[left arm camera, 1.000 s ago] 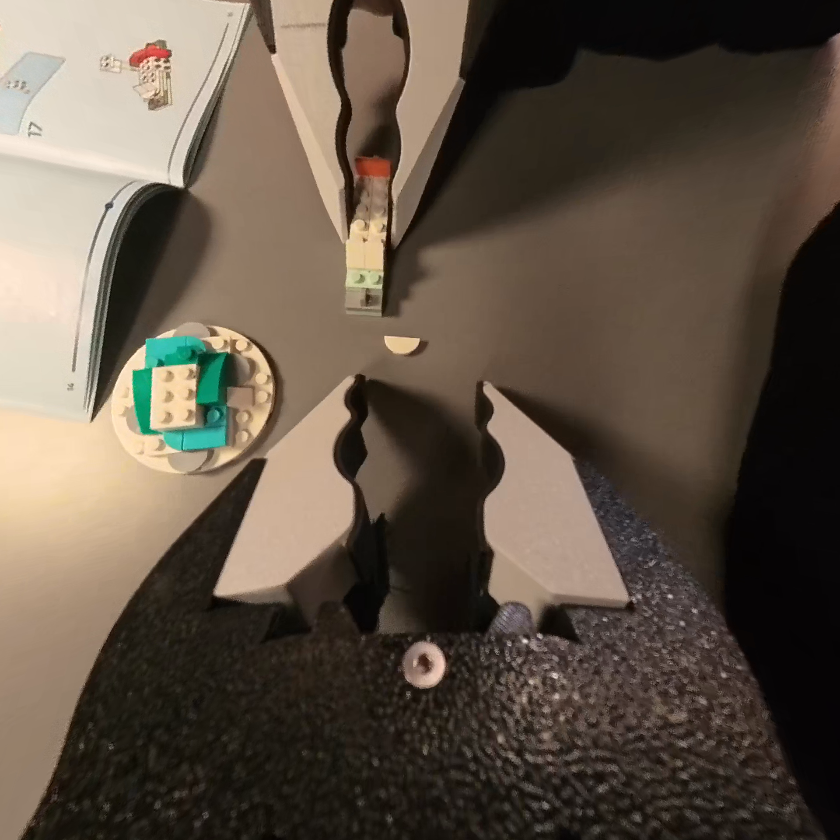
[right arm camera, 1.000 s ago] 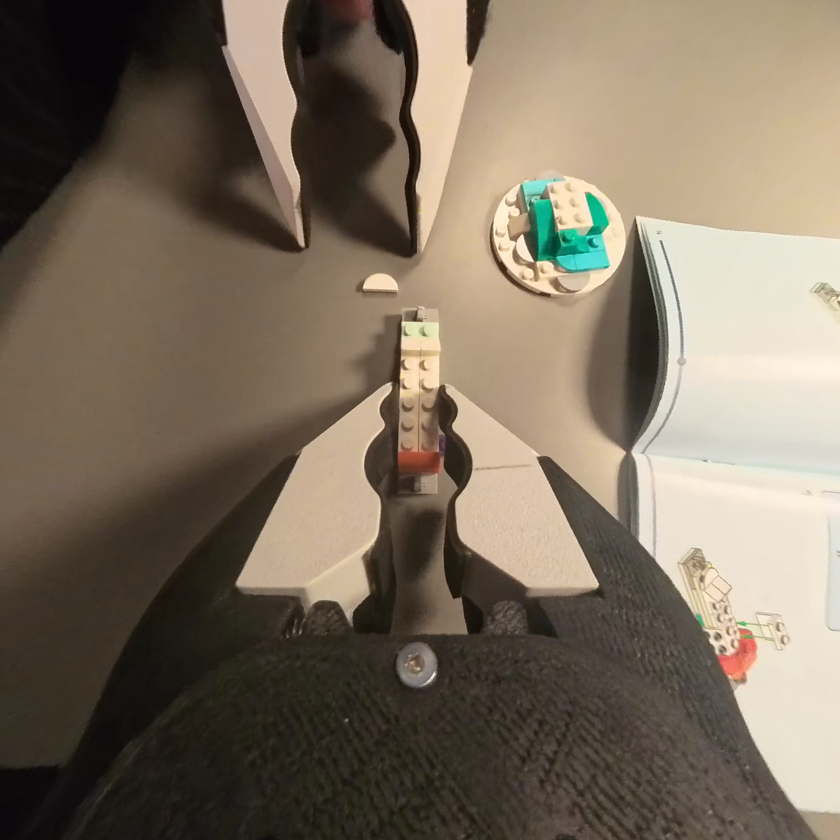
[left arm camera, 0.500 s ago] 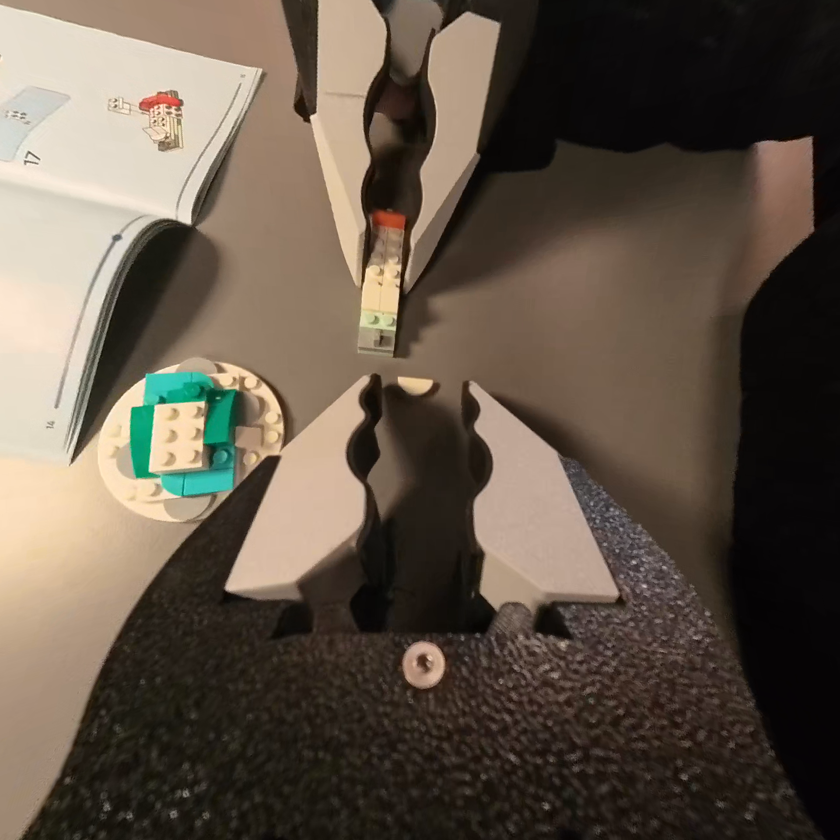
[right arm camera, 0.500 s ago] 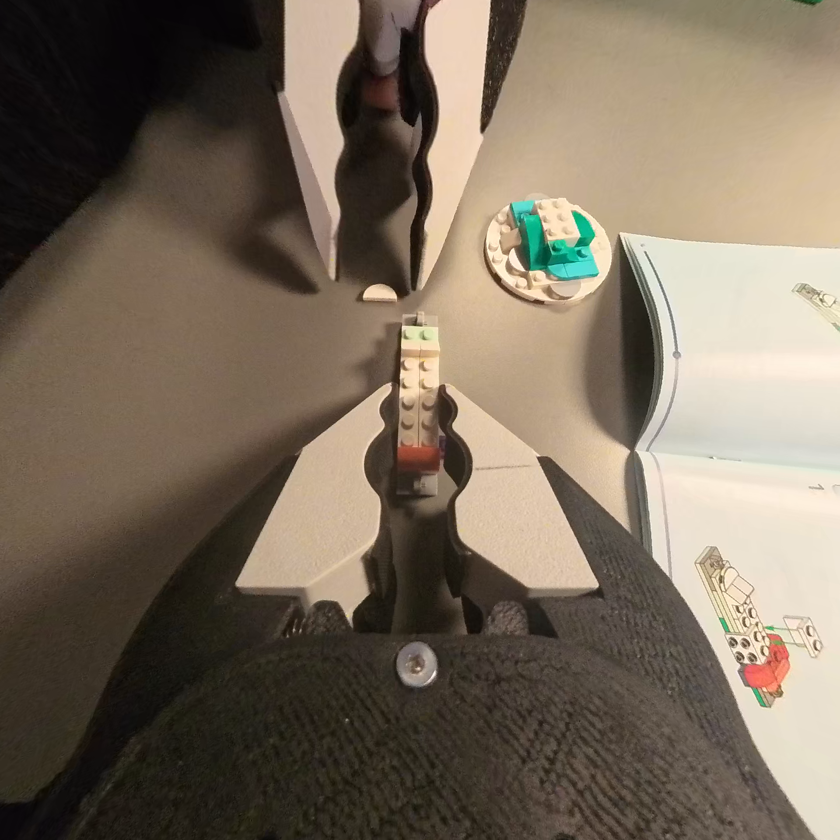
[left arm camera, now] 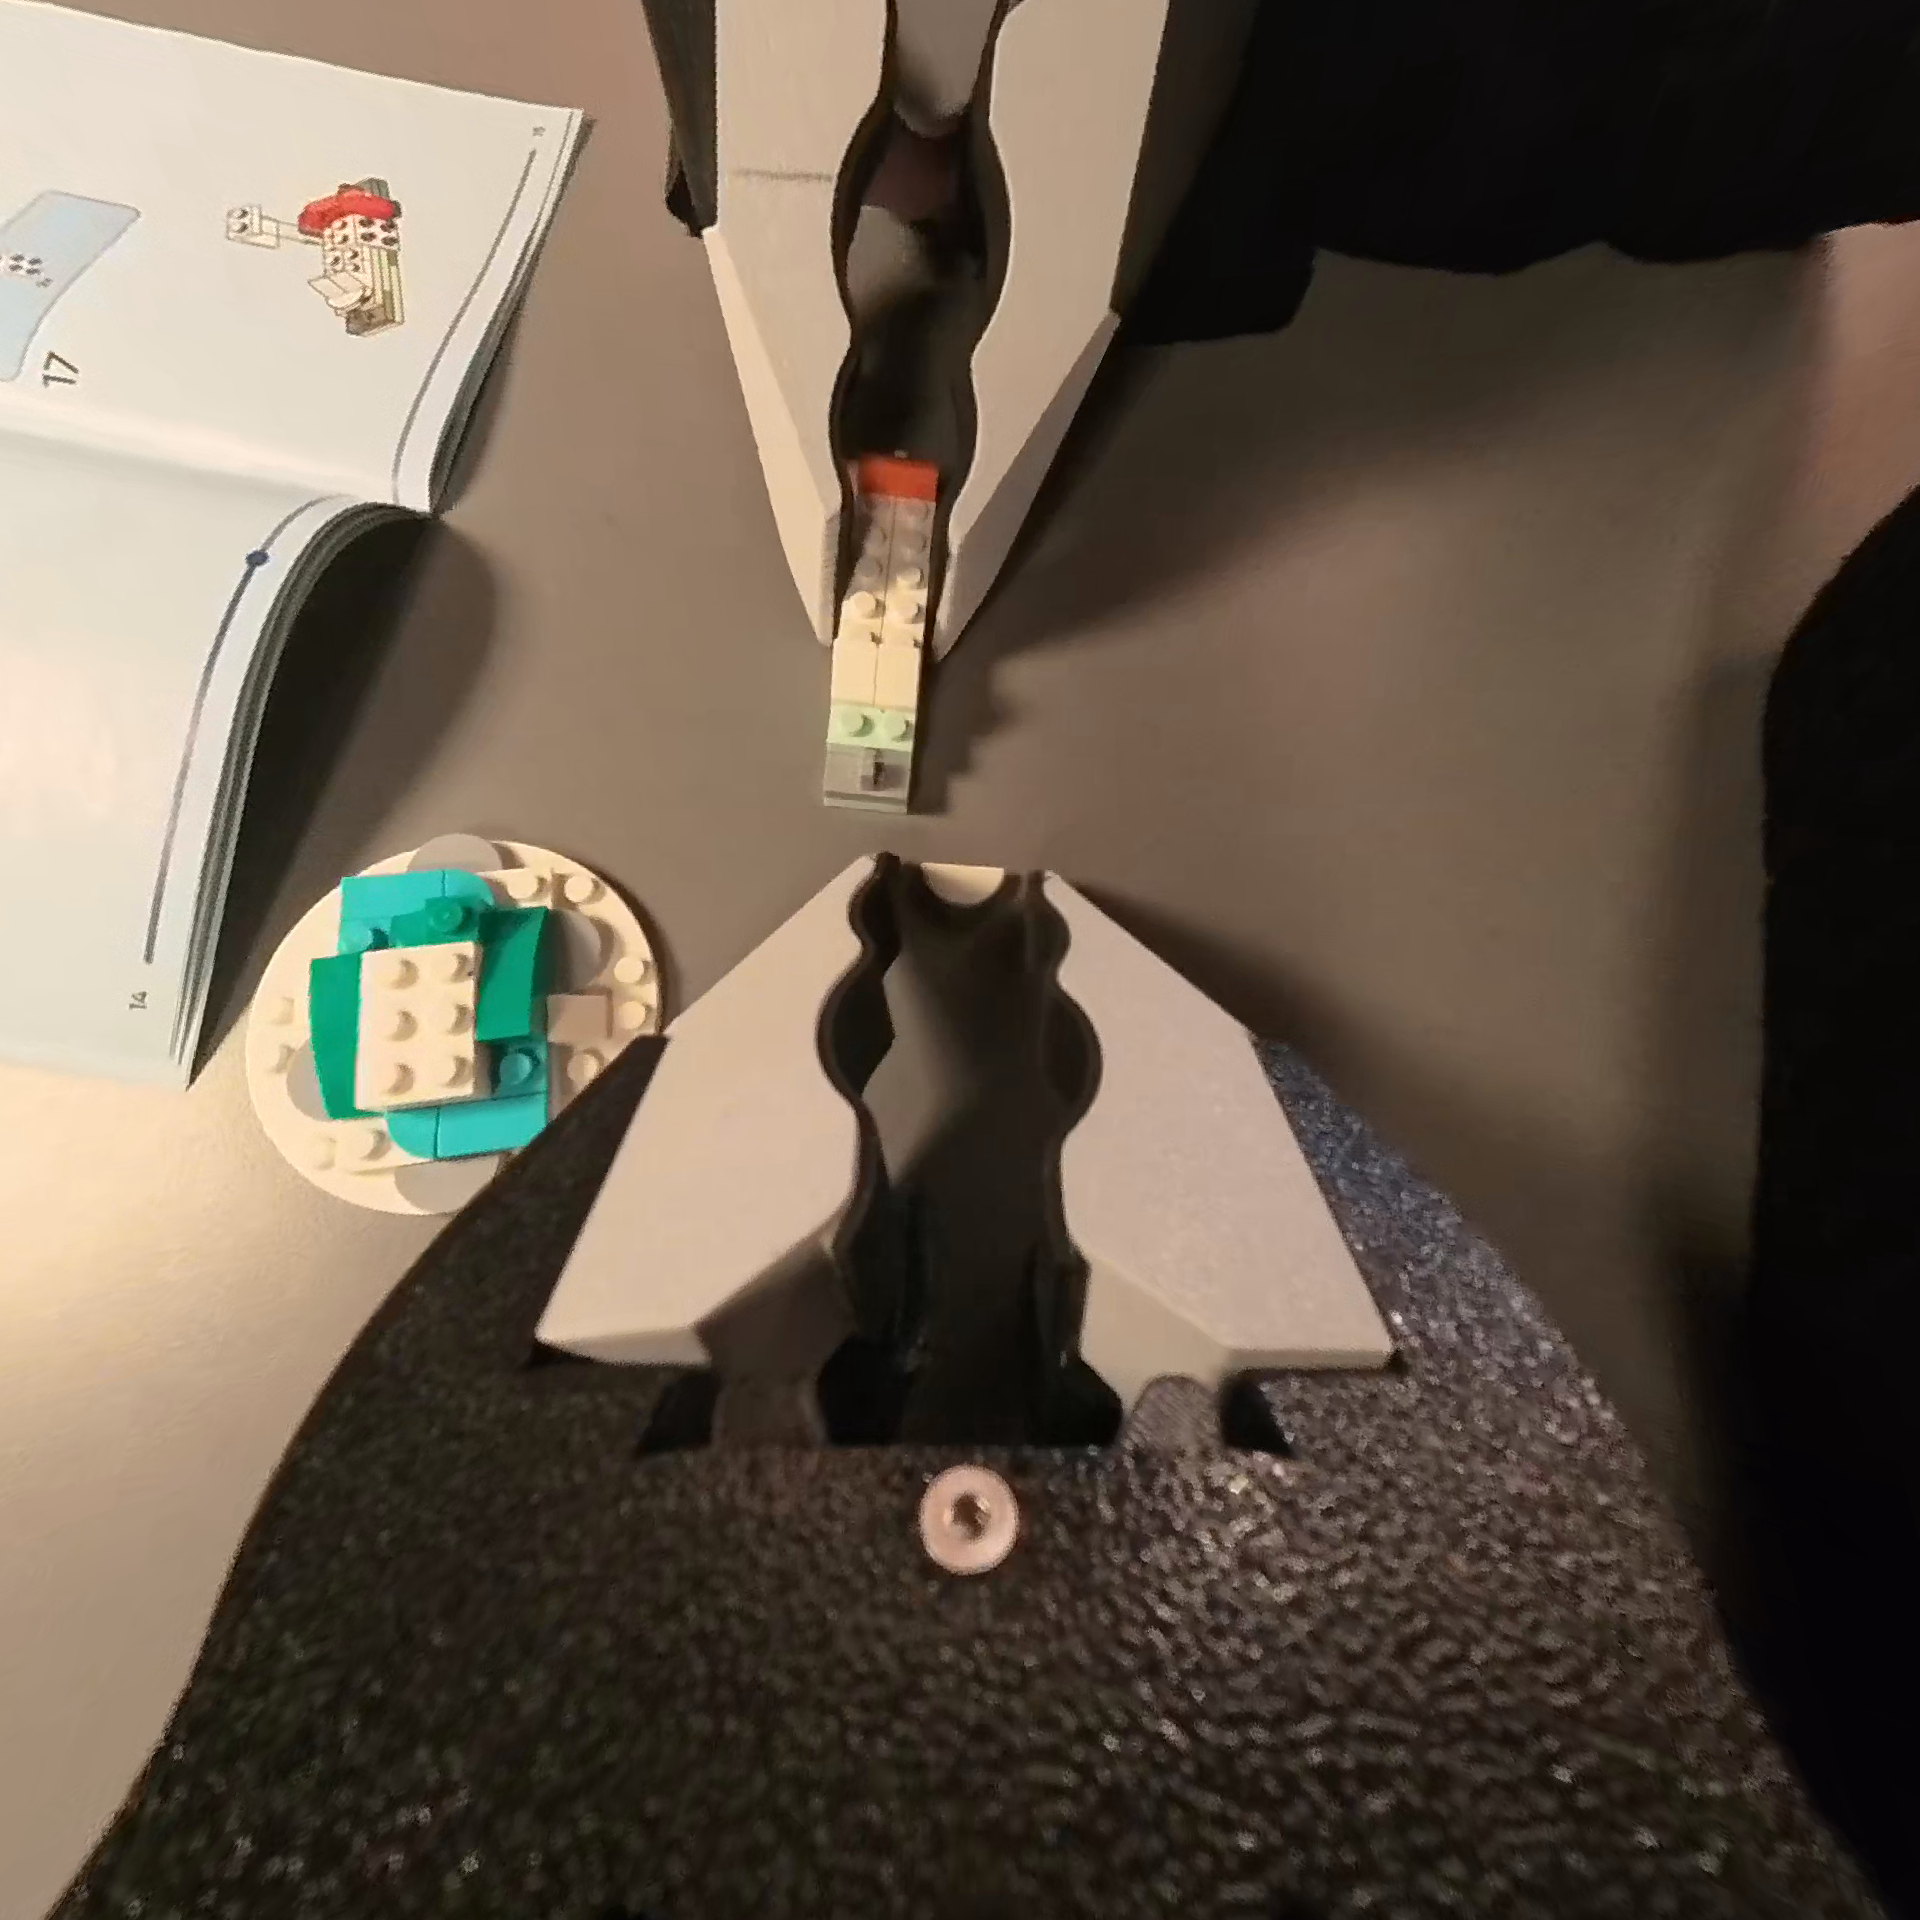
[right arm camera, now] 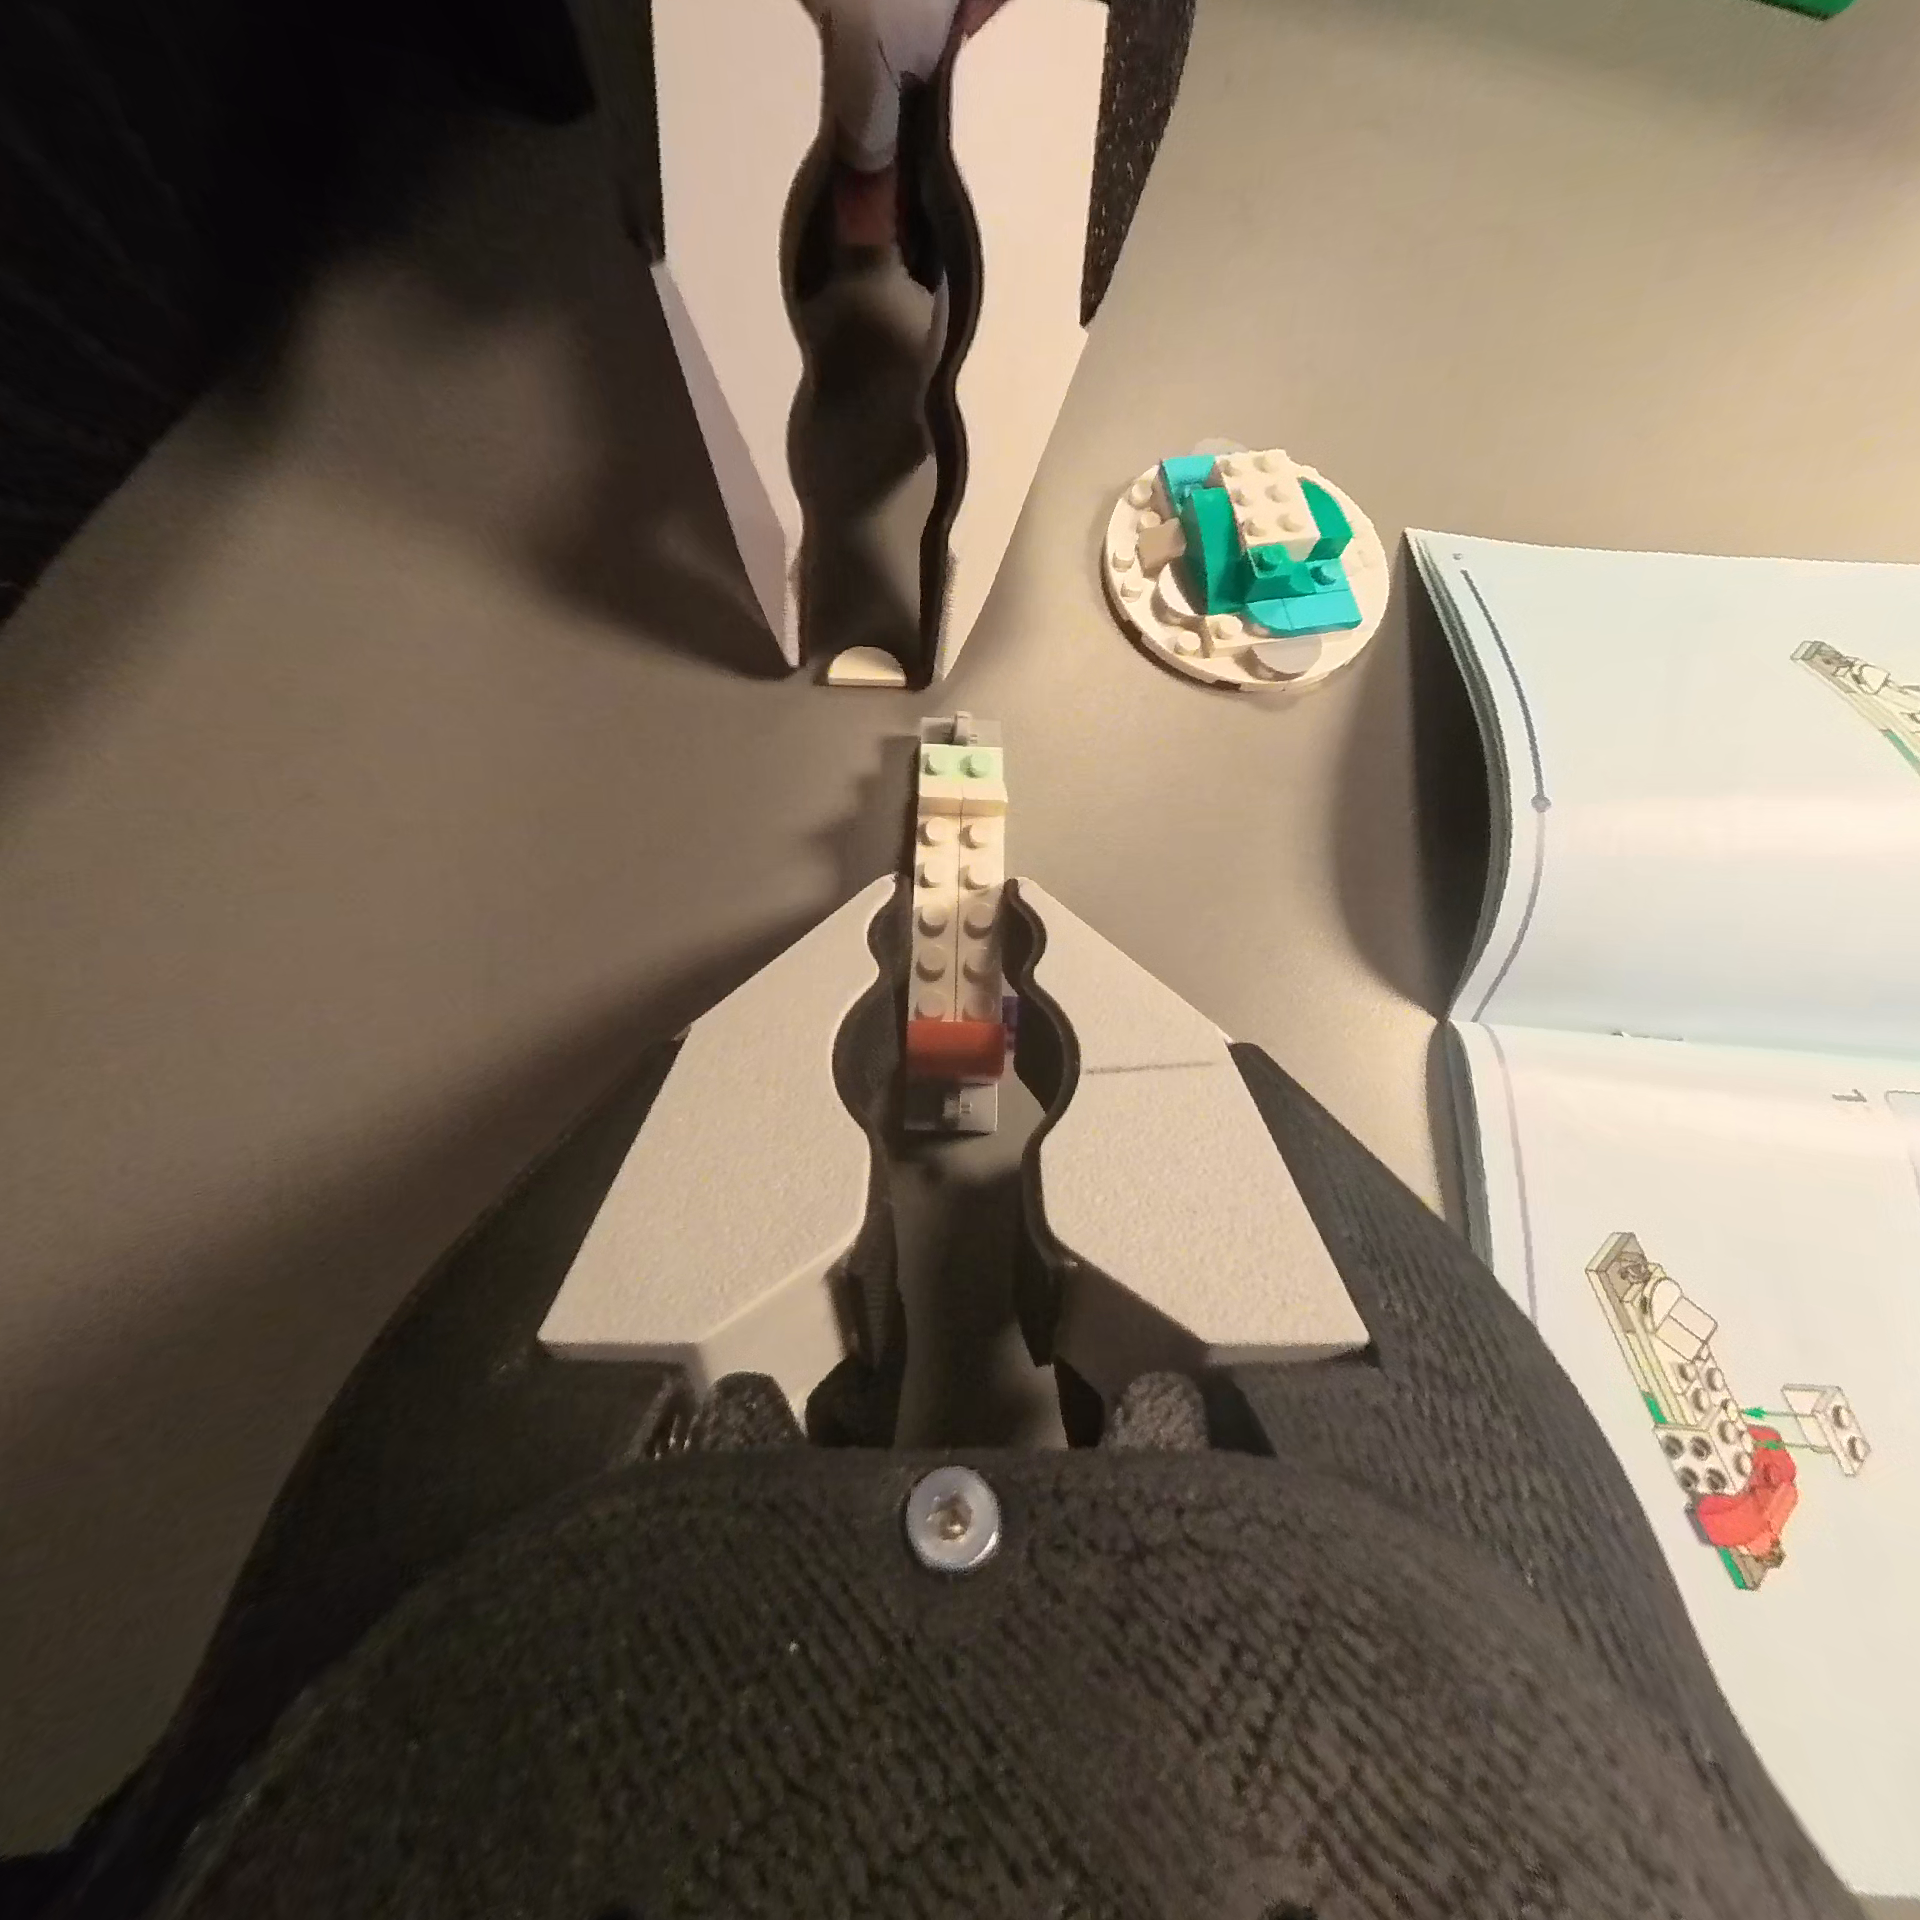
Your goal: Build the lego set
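The right gripper [right arm camera: 953,894] clamps one long brick strip [right arm camera: 961,894] on the table [right arm camera: 416,935]. The left gripper [left arm camera: 961,868], jaws apart, straddles one half-round tile [left arm camera: 963,885]. One round-plate build [left arm camera: 457,1023] and one booklet [left arm camera: 156,436] lie nearby.

Dim, warm light falls across the bench [left arm camera: 1351,623]; hard shadows trail from the booklet [left arm camera: 208,623]. Edges bow with wide-angle distortion, corners go black, and fine detail is slightly soft.

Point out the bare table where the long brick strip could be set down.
Bare table lies open on the side of the brick strip away from the round white plate and booklet. It is crowded ahead, where the left gripper brackets the half-round tile.
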